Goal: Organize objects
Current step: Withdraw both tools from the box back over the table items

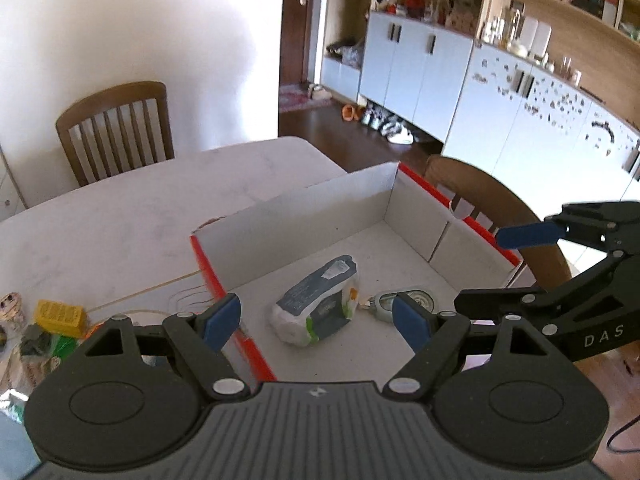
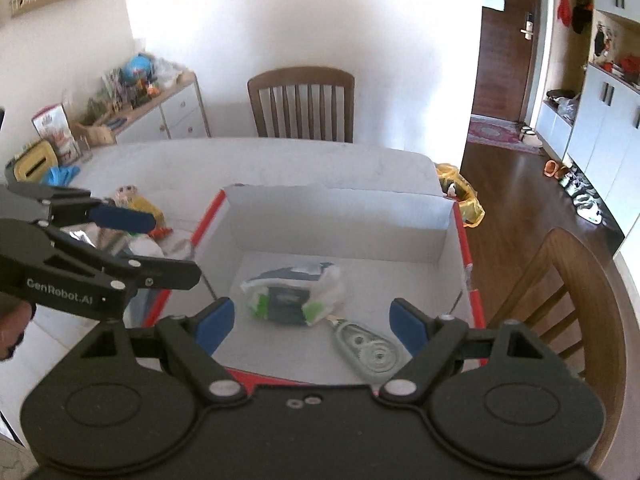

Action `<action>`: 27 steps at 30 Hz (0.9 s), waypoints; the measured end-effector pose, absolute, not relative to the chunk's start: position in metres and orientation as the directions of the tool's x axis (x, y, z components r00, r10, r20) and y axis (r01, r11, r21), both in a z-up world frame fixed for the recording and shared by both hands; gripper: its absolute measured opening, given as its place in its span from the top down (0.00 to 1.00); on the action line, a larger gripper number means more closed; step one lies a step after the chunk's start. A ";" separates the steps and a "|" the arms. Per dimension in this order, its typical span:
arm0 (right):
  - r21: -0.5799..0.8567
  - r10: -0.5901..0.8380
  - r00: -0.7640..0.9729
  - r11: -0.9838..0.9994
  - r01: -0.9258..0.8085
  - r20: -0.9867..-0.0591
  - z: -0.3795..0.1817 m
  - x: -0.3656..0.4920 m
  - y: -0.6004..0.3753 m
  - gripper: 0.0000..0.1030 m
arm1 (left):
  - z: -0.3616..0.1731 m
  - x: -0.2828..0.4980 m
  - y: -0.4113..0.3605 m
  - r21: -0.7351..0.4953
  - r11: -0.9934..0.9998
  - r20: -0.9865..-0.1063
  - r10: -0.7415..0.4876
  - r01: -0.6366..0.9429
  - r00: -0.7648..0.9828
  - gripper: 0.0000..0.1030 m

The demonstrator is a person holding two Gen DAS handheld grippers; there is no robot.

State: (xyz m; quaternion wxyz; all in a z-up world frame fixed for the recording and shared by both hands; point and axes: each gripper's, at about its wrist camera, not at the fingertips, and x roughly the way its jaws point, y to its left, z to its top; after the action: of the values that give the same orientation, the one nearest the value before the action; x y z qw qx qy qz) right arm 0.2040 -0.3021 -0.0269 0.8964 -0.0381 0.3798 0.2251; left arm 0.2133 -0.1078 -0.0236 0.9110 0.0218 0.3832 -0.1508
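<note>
The small toys heaped on the white table [image 1: 120,216] left of the box are hard to make out: a yellow block [image 1: 60,317] shows, the rest is cut off. Only the right wrist view shows the yellow bag [image 2: 464,196] past the table's far corner. The white cardboard box with red edges [image 1: 304,204] holds a white, blue and green wipes packet [image 1: 318,306] touching a grey-green correction-tape dispenser [image 2: 370,350]. The left claw [image 1: 318,320] and right claw [image 2: 312,320] both gape wide above the box, holding nothing.

A home dining room: wooden slat-back chairs [image 2: 301,104] around a white counter [image 2: 280,160], shoes [image 1: 394,128] beneath cluttered wall cabinets [image 1: 424,68].
</note>
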 end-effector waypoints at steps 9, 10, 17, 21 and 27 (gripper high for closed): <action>0.137 0.398 0.666 0.902 -0.409 -0.631 -0.019 0.168 -0.276 0.16 | -0.011 0.170 -0.072 -0.094 0.953 -0.639 -0.280 0.289 0.716 0.19; 0.141 0.402 0.670 0.901 -0.410 -0.624 -0.018 0.164 -0.272 0.15 | -0.010 0.167 -0.068 -0.099 0.953 -0.635 -0.282 0.286 0.719 0.19; 0.157 0.428 0.678 0.891 -0.425 -0.598 -0.014 0.144 -0.242 0.09 | -0.007 0.148 -0.038 -0.125 0.956 -0.615 -0.284 0.265 0.736 0.17; 0.188 0.451 0.680 0.884 -0.427 -0.578 -0.012 0.138 -0.228 0.05 | -0.008 0.139 -0.018 -0.137 0.957 -0.603 -0.285 0.256 0.745 0.08; 0.200 0.461 0.682 0.881 -0.429 -0.567 -0.011 0.132 -0.206 0.03 | -0.011 0.127 0.015 -0.157 0.960 -0.585 -0.280 0.232 0.761 0.00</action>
State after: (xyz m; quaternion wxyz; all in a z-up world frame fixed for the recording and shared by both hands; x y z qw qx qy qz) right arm 0.1315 -0.2062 -0.0108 0.9168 0.0253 0.3159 0.2429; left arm 0.1270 0.0147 -0.0112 0.9375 -0.0376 0.3177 -0.1367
